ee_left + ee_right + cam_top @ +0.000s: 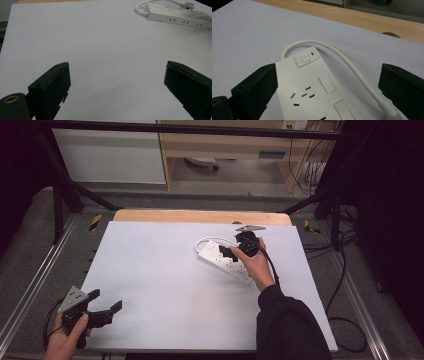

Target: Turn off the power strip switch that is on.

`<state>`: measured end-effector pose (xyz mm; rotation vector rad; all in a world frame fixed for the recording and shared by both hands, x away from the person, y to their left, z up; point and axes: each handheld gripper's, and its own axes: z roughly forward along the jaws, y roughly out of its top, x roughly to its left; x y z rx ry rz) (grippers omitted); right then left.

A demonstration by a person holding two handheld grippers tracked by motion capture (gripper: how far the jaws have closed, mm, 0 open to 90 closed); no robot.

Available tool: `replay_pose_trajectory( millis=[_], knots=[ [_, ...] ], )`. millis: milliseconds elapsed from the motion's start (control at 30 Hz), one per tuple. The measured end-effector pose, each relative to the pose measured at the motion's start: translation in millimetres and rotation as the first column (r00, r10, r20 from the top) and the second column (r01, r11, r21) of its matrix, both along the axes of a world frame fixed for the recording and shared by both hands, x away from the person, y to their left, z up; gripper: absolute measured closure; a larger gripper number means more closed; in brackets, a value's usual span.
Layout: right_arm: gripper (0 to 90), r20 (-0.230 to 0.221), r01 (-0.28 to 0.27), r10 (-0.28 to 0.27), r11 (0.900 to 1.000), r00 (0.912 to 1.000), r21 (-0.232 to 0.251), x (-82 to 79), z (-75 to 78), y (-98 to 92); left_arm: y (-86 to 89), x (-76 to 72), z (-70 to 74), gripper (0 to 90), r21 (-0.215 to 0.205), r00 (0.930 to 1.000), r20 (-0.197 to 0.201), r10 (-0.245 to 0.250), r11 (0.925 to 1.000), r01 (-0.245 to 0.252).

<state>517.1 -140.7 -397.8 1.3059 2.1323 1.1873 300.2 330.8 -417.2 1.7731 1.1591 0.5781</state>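
White counter (165,285) is occupied by a power strip (312,82), positioned between the released right gripper (327,82), untouched. Left gripper (117,82) is held released, well apart from it.

No words, brand or nrs I can read anywhere. Only signs: on the white plastic power strip (317,85) under my right claw, a square push button (305,58) at the cord end w/ a power symbol (circle w/ a short stroke) embossed on it, and a small red indicator mark (312,53) just beside it. Far off in the high view, yellow-black hazard stripe tape (95,221) on the floor frame by the table's left corner; no lettering legible on it.
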Motion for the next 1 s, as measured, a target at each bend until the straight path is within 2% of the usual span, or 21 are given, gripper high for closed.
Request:
replay_pose_trajectory(
  millis=[633,1000],
  knots=[
    [3.2,0.01,-0.009,0.009,1.0,0.9999,0.003,-4.3,10.3,-4.4,0.1,0.0,-0.1,6.8,-0.001,1.0,-0.001,0.002,1.0,-0.002],
    [3.8,0.032,-0.011,0.01,1.0,0.9994,0.012,-10.2,18.9,-9.7,0.2,-0.1,0.0,6.8,0.002,1.0,0.0,0.001,1.0,-0.001]
  ],
)
